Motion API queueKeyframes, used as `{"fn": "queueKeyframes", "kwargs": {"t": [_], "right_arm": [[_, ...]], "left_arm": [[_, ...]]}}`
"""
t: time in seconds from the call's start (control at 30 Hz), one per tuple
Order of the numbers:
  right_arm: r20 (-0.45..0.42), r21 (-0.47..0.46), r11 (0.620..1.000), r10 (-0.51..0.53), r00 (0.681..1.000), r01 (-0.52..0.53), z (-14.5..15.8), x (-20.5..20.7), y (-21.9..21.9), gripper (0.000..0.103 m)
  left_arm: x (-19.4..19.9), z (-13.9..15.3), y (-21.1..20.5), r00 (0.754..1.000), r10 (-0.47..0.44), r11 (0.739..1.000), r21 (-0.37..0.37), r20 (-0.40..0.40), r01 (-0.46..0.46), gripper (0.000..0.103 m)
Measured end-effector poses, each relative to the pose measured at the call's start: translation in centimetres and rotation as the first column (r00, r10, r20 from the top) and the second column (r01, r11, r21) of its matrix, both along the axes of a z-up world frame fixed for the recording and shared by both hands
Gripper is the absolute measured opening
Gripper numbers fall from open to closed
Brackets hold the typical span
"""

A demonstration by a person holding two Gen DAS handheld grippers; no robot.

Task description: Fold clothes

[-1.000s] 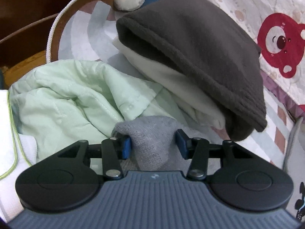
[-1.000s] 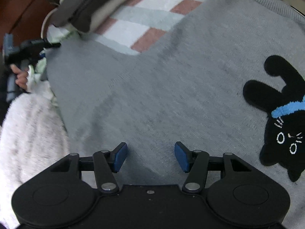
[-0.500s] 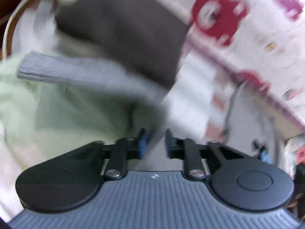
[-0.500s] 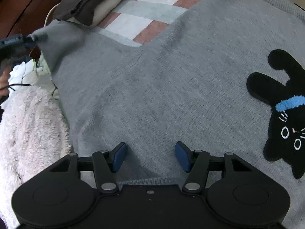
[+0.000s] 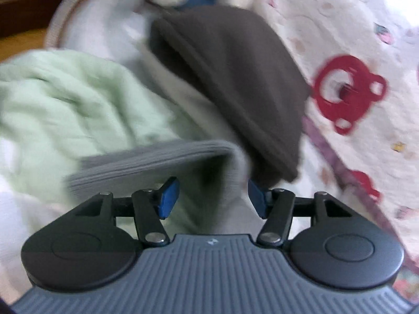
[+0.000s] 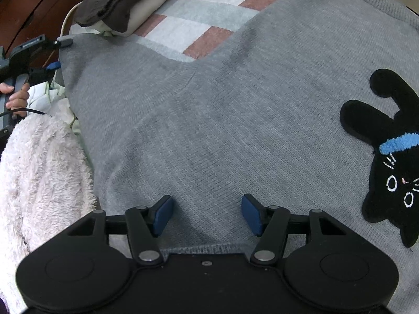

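Two grippers with jaws apart, right gripper (image 6: 207, 214) low centre over grey sweater (image 6: 235, 110) spread across frame, gripping nothing, left gripper (image 5: 213, 196) open around sweater cuff (image 5: 157, 162), dark folded garment (image 5: 230, 78) upper centre

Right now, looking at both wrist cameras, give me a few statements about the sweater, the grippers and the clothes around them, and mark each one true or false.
1. The gray sweater carries a black cat patch with a blue band. True.
2. The right gripper is shut. False: its fingers stand apart over the sweater's hem.
3. A dark brown garment lies folded beyond the left gripper. True.
4. The left gripper's fingers are pinched tight on the sleeve cuff. False: they stand open, knit between them.
5. The crumpled garment left of the sleeve is red. False: pale green.
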State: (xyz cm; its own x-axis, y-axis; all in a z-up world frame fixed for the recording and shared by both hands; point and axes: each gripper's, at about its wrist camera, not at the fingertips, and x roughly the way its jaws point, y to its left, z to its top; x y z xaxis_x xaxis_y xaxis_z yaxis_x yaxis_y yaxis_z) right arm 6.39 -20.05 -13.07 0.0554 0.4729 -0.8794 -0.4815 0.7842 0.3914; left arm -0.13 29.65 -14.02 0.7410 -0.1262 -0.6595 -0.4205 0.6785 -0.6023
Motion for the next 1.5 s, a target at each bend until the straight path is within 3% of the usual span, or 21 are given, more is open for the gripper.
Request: {"fn": "queueKeyframes", "kwargs": {"t": [0.1,0.2,0.23,0.27,0.3,0.4,0.47,0.57,0.67,0.73,0.77,0.83,0.87,0.9,1.0,1.1,1.2,1.27,1.33,1.4,1.5], "right_arm": [[-0.004,0.005,1.000,0.002,1.000,-0.002,0.0,-0.1,-0.3,0.065],[0.000,0.013,1.000,0.014,1.000,-0.014,-0.1,-0.4,-0.5,0.066],[0.000,0.016,1.000,0.015,1.000,-0.015,-0.2,-0.4,-0.5,0.066],[0.001,0.019,1.000,0.015,1.000,-0.015,-0.2,-0.5,-0.6,0.066],[-0.001,0.022,1.000,0.014,1.000,-0.014,-0.2,-0.5,-0.7,0.066],[-0.011,0.024,1.000,0.002,1.000,-0.002,0.0,-0.7,-1.1,0.066],[-0.013,0.029,1.000,-0.008,1.000,0.009,0.3,-1.1,-1.8,0.066],[-0.022,0.060,0.997,-0.038,0.999,0.039,0.9,-1.5,-3.2,0.066],[-0.047,0.112,0.991,-0.071,0.996,0.076,1.0,-1.5,-4.6,0.066],[-0.064,0.128,0.988,-0.081,0.995,0.089,0.8,-1.4,-5.0,0.066],[-0.071,0.129,0.987,-0.083,0.994,0.092,0.7,-1.3,-5.1,0.066],[-0.066,0.126,0.988,-0.082,0.994,0.090,0.7,-1.4,-5.0,0.066],[-0.064,0.129,0.987,-0.083,0.994,0.091,0.9,-1.4,-5.1,0.066],[-0.064,0.134,0.986,-0.089,0.994,0.097,1.0,-1.3,-5.5,0.066],[-0.033,0.110,0.983,-0.144,0.989,0.147,1.4,-0.5,-7.6,0.066],[0.011,0.077,0.974,-0.214,0.977,0.212,1.8,0.5,-10.1,0.066],[0.025,0.116,0.943,-0.317,0.948,0.313,2.5,1.1,-13.3,0.066],[0.072,0.122,0.925,-0.370,0.926,0.360,3.6,1.7,-15.6,0.066],[0.133,0.108,0.901,-0.433,0.892,0.421,4.9,2.7,-18.1,0.066],[0.197,0.089,0.867,-0.498,0.845,0.490,6.1,3.8,-20.8,0.066],[0.248,0.064,0.801,-0.590,0.768,0.595,7.6,6.0,-25.4,0.066]], "left_arm": [[1.0,-0.7,0.2,0.997,0.079,0.997,0.013,-0.013,-0.078,0.064],[2.1,-1.6,0.3,0.993,0.115,0.990,0.082,-0.030,-0.112,0.060],[2.4,-1.9,0.5,0.991,0.127,0.986,0.117,-0.037,-0.122,0.049],[2.3,-1.7,0.6,0.991,0.125,0.980,0.160,-0.045,-0.116,0.009],[2.2,-1.5,0.8,0.991,0.120,0.973,0.204,-0.053,-0.107,0.004],[-0.5,1.9,0.3,0.987,0.134,0.968,0.202,0.089,-0.150,0.004],[-2.4,4.7,-0.4,0.978,0.142,0.942,0.281,0.156,-0.181,0.004],[-3.7,6.7,0.2,0.968,0.169,0.911,0.345,0.185,-0.225,0.004],[-3.3,4.4,1.6,0.972,0.225,0.910,0.340,0.074,-0.236,0.004],[-2.4,1.9,1.9,0.969,0.245,0.893,0.400,-0.043,-0.208,0.005],[-1.7,0.3,1.6,0.960,0.244,0.882,0.444,-0.138,-0.160,0.007],[-1.4,-0.4,0.7,0.927,0.290,0.859,0.492,-0.236,-0.143,0.022],[-1.3,-0.7,0.2,0.907,0.316,0.847,0.514,-0.280,-0.136,0.040],[-1.4,-0.2,-0.2,0.897,0.332,0.847,0.510,-0.292,-0.148,0.046],[-1.9,3.3,-2.0,0.943,0.252,0.880,0.457,-0.216,-0.130,0.051],[-0.9,6.5,-5.4,0.983,0.118,0.867,0.497,-0.142,-0.033,0.051],[2.9,6.5,-11.0,0.987,-0.093,0.874,0.464,-0.133,0.145,0.057],[5.5,6.3,-14.8,0.964,-0.235,0.857,0.441,-0.124,0.266,0.060],[8.1,6.2,-18.7,0.922,-0.372,0.823,0.419,-0.111,0.383,0.061],[10.7,6.0,-22.5,0.860,-0.501,0.773,0.399,-0.095,0.494,0.061],[14.6,5.6,-28.2,0.751,-0.656,0.674,0.390,-0.075,0.627,0.065]]}}
